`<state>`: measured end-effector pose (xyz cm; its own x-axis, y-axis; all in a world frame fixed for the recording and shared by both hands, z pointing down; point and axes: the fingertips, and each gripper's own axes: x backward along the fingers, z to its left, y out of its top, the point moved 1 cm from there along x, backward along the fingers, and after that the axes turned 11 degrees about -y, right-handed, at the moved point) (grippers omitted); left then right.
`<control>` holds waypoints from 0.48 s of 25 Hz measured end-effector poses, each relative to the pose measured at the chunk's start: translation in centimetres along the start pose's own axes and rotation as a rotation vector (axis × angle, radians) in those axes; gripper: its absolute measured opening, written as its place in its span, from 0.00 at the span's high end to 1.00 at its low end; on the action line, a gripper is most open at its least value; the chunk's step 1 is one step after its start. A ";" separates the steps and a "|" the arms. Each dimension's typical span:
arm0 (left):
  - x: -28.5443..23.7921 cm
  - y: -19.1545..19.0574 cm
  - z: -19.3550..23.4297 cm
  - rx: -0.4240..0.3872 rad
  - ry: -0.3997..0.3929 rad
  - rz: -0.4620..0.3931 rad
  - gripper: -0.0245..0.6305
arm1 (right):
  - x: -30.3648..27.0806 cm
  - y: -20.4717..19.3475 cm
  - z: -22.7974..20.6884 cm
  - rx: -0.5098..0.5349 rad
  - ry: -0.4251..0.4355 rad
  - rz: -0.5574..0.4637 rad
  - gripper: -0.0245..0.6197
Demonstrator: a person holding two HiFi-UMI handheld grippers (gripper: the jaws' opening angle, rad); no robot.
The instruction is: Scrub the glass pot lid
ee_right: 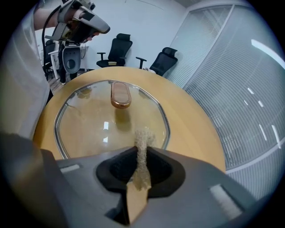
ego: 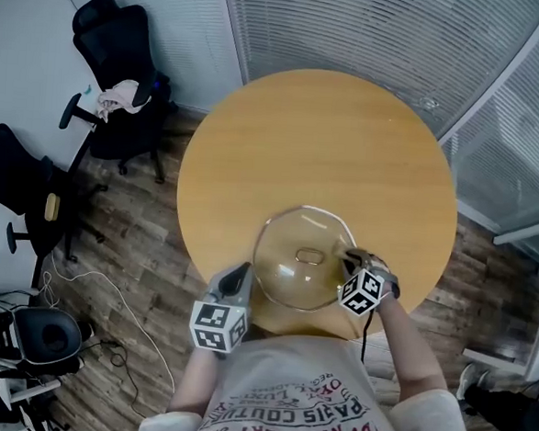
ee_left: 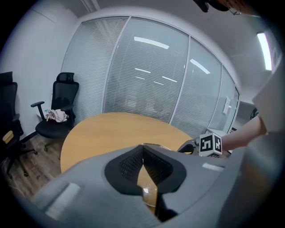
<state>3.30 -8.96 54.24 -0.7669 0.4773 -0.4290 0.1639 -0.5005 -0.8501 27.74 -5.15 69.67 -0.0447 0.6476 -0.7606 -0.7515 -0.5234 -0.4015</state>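
Scrubbing goes best with small rubs and a soft push, so the glass pot lid (ego: 290, 244) does not slide. The right gripper (ego: 351, 258) squeezes a scouring sponge (ee_right: 141, 149); the left gripper (ego: 239, 276) pinches the lid's rim. The clear lid, with its brown knob (ego: 311, 256), lies flat on the round table (ego: 321, 131), low in the frame's middle.
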 end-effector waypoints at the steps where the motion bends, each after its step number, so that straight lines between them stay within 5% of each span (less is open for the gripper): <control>1: 0.1 0.1 0.1 -0.005 -0.012 0.005 0.95 | 0.2 -0.1 0.2 -0.024 -0.007 0.016 0.87; 12: 1.1 1.1 1.7 -0.038 -0.131 0.026 0.95 | 2.8 -0.4 3.2 -0.193 -0.142 0.136 0.87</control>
<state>1.61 -10.20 53.32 -0.8363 0.3651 -0.4091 0.2060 -0.4822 -0.8515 25.78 -1.38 69.33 -0.2389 0.6280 -0.7406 -0.5936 -0.6981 -0.4004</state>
